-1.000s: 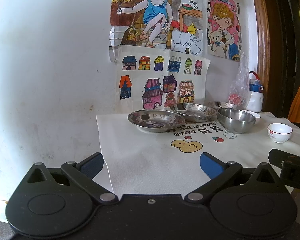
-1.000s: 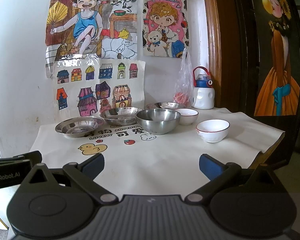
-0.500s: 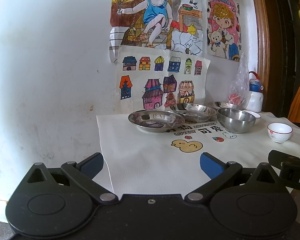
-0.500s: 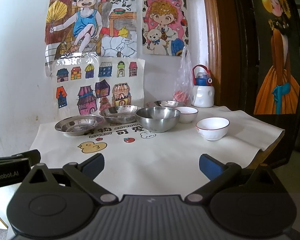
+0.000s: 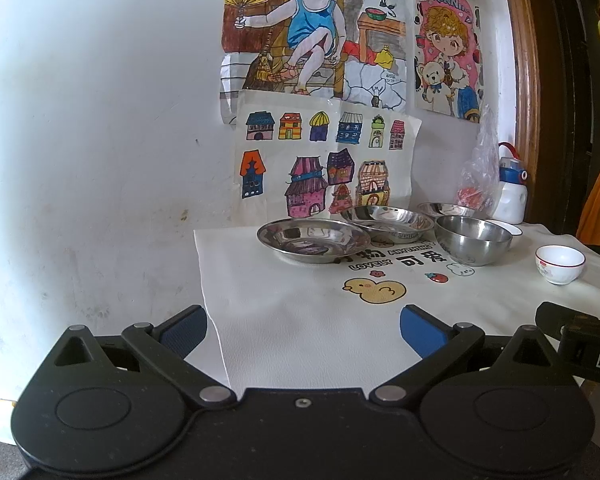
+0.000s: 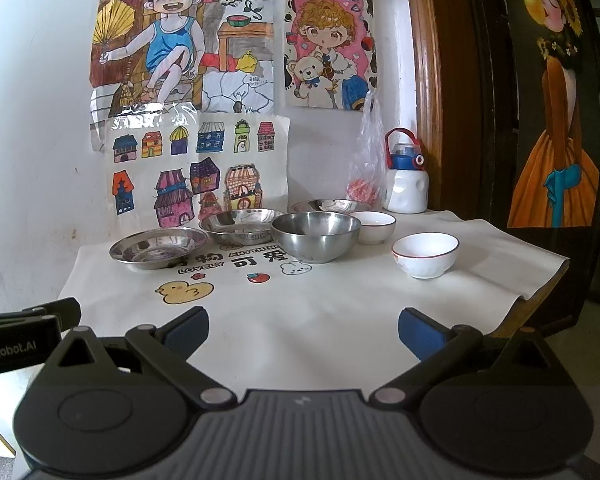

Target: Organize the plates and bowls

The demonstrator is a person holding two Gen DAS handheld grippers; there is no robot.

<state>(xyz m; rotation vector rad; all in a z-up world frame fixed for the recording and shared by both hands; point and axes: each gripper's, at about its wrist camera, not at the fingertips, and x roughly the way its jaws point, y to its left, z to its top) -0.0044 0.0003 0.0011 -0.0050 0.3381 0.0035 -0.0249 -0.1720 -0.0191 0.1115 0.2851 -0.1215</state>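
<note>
On the white tablecloth (image 6: 320,312) stand three shallow steel plates: one at the left (image 6: 158,246) (image 5: 314,239), one behind it (image 6: 242,224) (image 5: 388,220), one at the back (image 6: 330,205) (image 5: 446,209). A deep steel bowl (image 6: 316,236) (image 5: 474,240) sits in the middle. Two white red-rimmed bowls stand right of it, the near one (image 6: 426,254) (image 5: 560,264) and the far one (image 6: 372,226), which the steel bowl mostly hides in the left wrist view. My left gripper (image 5: 304,326) and right gripper (image 6: 303,330) hover open over the near table edge, holding nothing.
A white bottle with a blue and red lid (image 6: 406,182) and a clear plastic bag (image 6: 366,168) stand at the back by the wall. Drawings hang on the wall (image 6: 196,168). A dark wooden door frame (image 6: 460,100) borders the table's right side.
The right wrist view has crept slightly forward toward the table, so the dishes sit a little lower. The left gripper has barely moved. Both grippers stay open.
</note>
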